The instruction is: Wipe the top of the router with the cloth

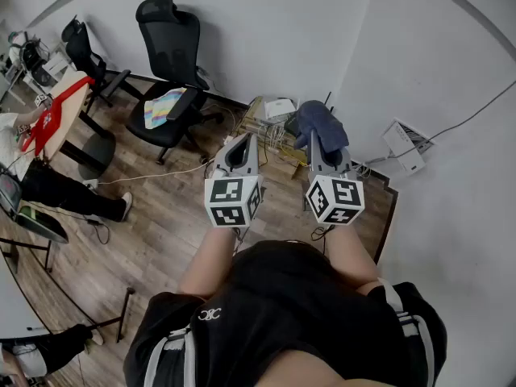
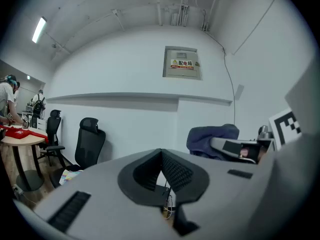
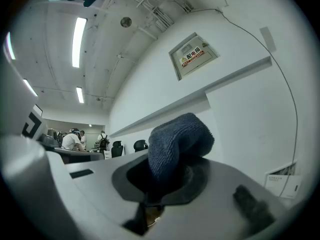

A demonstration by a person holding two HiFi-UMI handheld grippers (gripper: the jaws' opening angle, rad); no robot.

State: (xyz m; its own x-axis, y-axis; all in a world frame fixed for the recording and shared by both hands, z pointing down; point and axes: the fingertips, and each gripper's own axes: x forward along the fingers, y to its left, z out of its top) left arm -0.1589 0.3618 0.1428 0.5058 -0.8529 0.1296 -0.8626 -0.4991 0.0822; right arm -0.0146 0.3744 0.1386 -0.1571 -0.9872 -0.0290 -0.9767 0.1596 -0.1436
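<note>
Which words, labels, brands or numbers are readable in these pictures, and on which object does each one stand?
"配电箱": on the small label on the grey wall cabinet, seen in both gripper views.
White logo on the waistband of the person's black shorts: too small and too distorted to read with certainty.
Print on the white box low on the wall: too small to read.
No other text is readable.

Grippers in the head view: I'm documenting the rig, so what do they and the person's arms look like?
Both the left gripper and right gripper are pale grey wedge-shaped shells tapering to dark ribbed fingers. Each carries a white cube with black square markers. The forearms are unsleeved; the person wears a black top.
</note>
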